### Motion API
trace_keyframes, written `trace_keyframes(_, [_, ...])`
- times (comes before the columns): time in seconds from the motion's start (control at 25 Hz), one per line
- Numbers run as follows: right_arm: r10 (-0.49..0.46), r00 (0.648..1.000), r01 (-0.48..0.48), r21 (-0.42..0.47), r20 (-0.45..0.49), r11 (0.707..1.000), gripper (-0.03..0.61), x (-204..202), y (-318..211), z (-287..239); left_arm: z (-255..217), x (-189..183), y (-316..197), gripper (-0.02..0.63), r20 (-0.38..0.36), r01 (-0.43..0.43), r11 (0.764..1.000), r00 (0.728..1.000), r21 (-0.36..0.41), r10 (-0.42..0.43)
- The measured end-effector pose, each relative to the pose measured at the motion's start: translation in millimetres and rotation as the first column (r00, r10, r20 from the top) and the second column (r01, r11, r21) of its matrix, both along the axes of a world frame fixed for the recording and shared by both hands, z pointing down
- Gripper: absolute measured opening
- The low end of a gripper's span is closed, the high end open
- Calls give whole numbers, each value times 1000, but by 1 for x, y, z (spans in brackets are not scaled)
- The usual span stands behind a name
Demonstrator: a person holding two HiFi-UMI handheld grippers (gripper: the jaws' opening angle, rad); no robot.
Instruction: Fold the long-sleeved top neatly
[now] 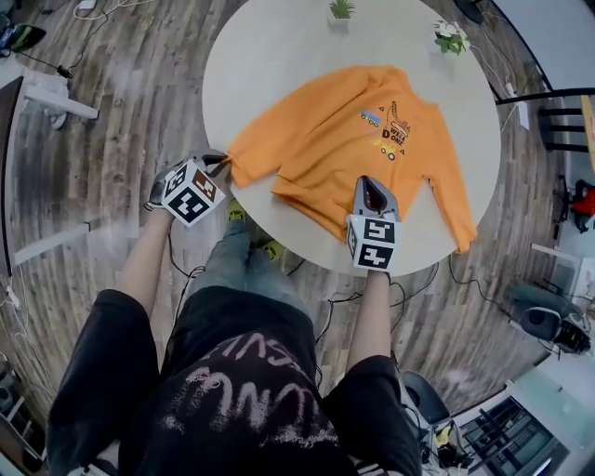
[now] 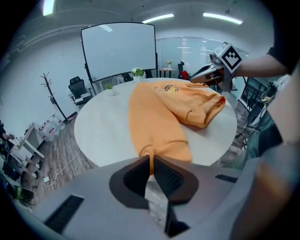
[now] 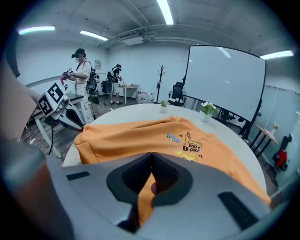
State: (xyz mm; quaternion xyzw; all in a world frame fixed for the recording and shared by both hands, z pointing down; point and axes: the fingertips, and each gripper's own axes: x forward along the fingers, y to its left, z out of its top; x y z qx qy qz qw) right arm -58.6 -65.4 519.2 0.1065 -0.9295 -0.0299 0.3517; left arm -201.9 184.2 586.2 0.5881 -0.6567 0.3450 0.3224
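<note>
Left gripper [image 1: 221, 164] and right gripper [image 1: 372, 192] pinch orange top [image 1: 335, 130], print up.

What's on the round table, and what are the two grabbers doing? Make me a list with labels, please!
Table: round, white
Clothing: orange long-sleeved top, digger print facing up
Left gripper: shut on a sleeve cuff at the table's near edge
Right gripper: shut on the hem
Also there: two small potted plants at the far edge
</note>
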Motion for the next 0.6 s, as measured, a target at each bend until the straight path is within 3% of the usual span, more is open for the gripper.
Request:
trace_keyframes(0.16, [16,1000,-16,4,-5,1000,6,0,-8,-4,-20,-36,-1,32,66,6,1000,998,6,-7])
trace_keyframes(0.36, [42,999,-42,6,-17,999,6,-23,-11,-8,-50,-116,2,32,131,44,998,990,38,-49])
trace_keyframes(0.6, [78,997,-78,4,-28,997,6,-71,-10,-11,-73,-211,-2,32,148,62,995,986,81,-73])
